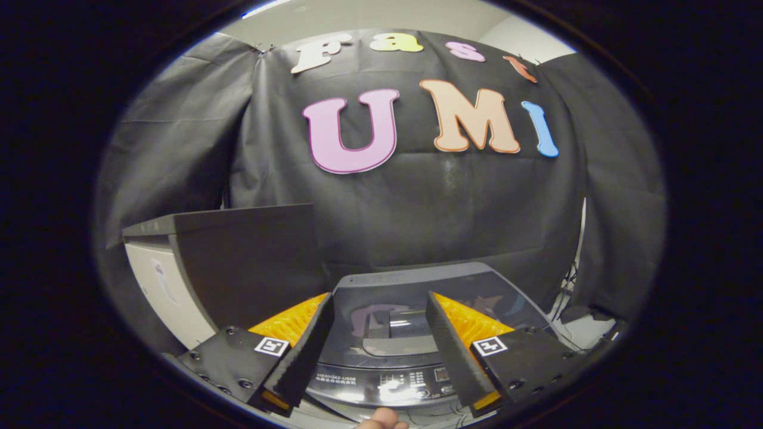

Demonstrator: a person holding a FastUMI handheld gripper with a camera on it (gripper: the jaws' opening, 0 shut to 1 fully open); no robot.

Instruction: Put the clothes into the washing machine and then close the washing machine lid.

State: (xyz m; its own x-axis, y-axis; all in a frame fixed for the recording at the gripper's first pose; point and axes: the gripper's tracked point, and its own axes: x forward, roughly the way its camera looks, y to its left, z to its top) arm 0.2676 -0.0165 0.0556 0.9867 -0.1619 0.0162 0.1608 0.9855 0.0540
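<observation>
Fingertip: part of a person's hand, at the near edge below the washer's front, between the two gripper fingers.

Gripper: two ridged fingers, spread wide apart, gripping nothing. Each carries a square printed marker tag on its base block. Held above the washer, looking down and forward over it.

Washing machine: dark grey top-loader, seen between and just beyond the fingers. Control panel along its near front edge, with small printed markings and buttons, too small to tell. Lid lies down flat over the tub; its glossy window reflects the wall behind.

Clothes: cannot tell where they are; the lid's window gives only reflections.

Cabinet: pale boxy unit with a dark top and dark side panel, standing just left of the washer, taller than it.

Cables: thin dark leads at the washer's right.

Black cloth wall: hangs behind the washer and cabinet.
</observation>
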